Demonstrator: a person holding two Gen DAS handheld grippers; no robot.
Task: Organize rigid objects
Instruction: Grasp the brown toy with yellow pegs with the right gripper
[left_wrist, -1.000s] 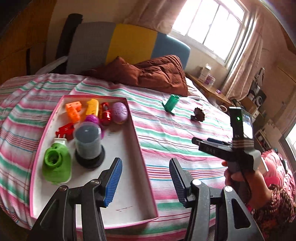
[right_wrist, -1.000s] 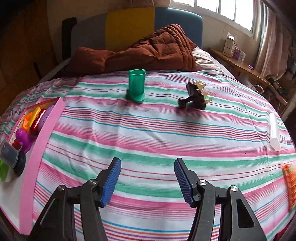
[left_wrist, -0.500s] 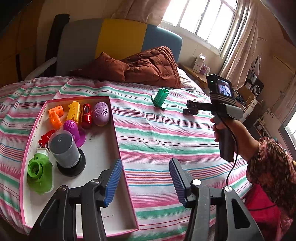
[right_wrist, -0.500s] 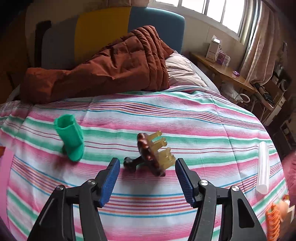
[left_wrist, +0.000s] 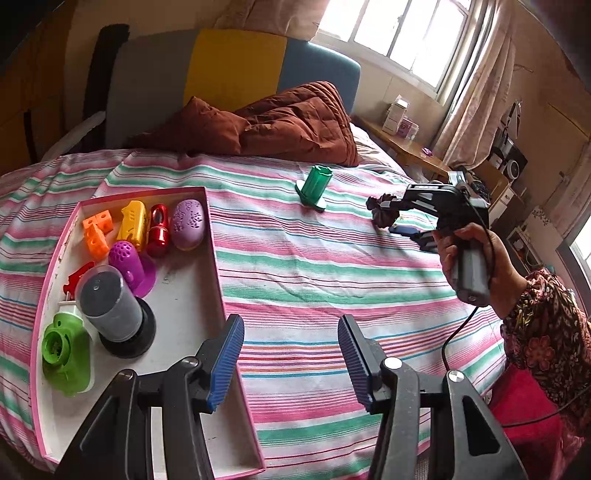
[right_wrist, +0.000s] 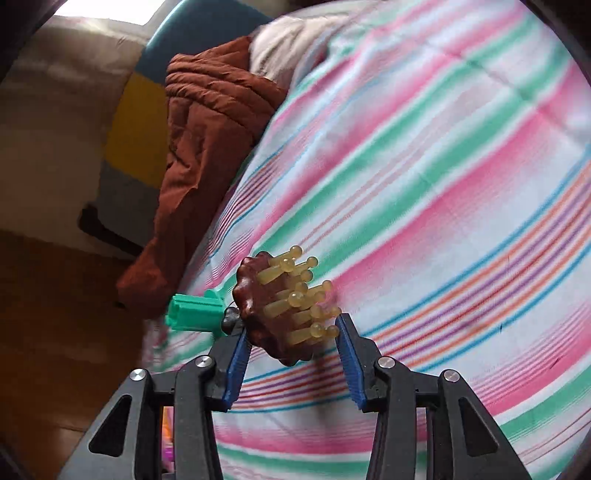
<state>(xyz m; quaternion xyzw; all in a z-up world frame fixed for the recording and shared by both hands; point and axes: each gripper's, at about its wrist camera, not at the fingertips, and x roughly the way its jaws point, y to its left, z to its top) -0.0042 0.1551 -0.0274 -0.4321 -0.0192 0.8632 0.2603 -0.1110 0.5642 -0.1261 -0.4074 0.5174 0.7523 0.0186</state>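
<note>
A brown massage brush (right_wrist: 266, 314) with yellow bristles lies on the striped bed, between the fingers of my right gripper (right_wrist: 291, 328). Its jaws are closing: one pad touches the brush's brown body, the other the bristle tips. The left wrist view shows that gripper (left_wrist: 388, 218) rolled on its side around the brush (left_wrist: 380, 210). A green tube-shaped holder (left_wrist: 314, 183) stands a little further left, apart from the brush. My left gripper (left_wrist: 290, 325) hangs open with nothing in it, above the right rim of the pink tray (left_wrist: 216, 258).
The tray holds several toys: orange blocks (left_wrist: 96, 232), a purple oval (left_wrist: 187, 224), a grey cylinder (left_wrist: 109, 302), a green piece (left_wrist: 66, 347). A brown duvet (left_wrist: 288, 122) lies at the headboard. A person's hand (left_wrist: 465, 251) and floral sleeve are on the right.
My right gripper has travelled across the bed to the brown brush, rolled onto its side and narrowed its jaws around it. The left gripper has drifted slightly and stays open.
</note>
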